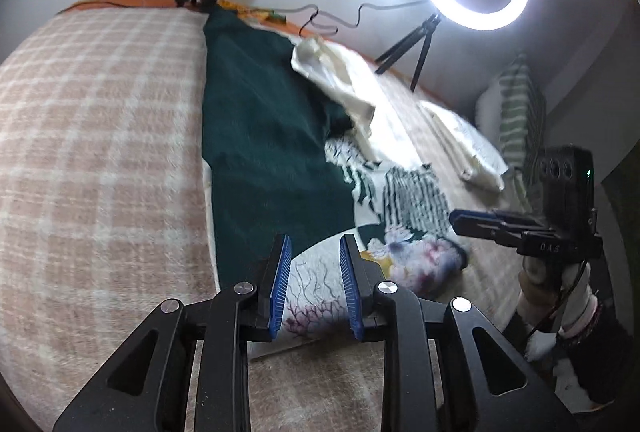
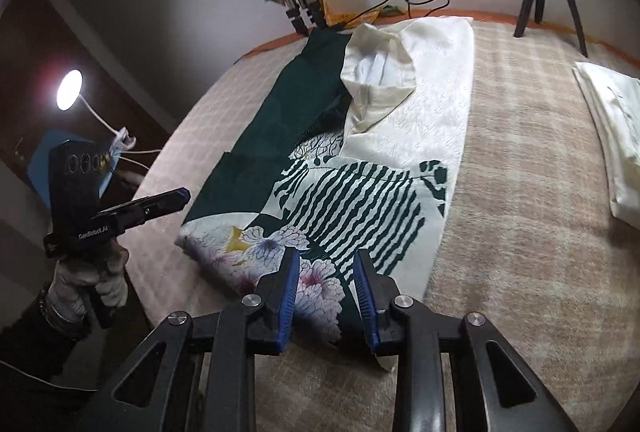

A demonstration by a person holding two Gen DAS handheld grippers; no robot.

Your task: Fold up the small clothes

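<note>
One long green-and-cream garment [image 2: 320,160] lies stretched along the checked bed [image 2: 520,172], with one folded cream cloth [image 2: 612,136] lying apart near the edge. Two tools hover over its flowered near end, the left tool [image 1: 314,286] and the right tool [image 2: 326,294], both with fingers apart and holding nothing.

Dark green floral-striped garment [image 2: 320,168], beige checked blanket [image 2: 520,160]

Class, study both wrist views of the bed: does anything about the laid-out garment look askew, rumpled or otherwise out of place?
Yes. The patterned garment lies mostly flat on the checked blanket, but its cream lining near the far end is flipped over and bunched across the dark green part, not smoothed. Both claws, left and right, are open, holding nothing.
</note>
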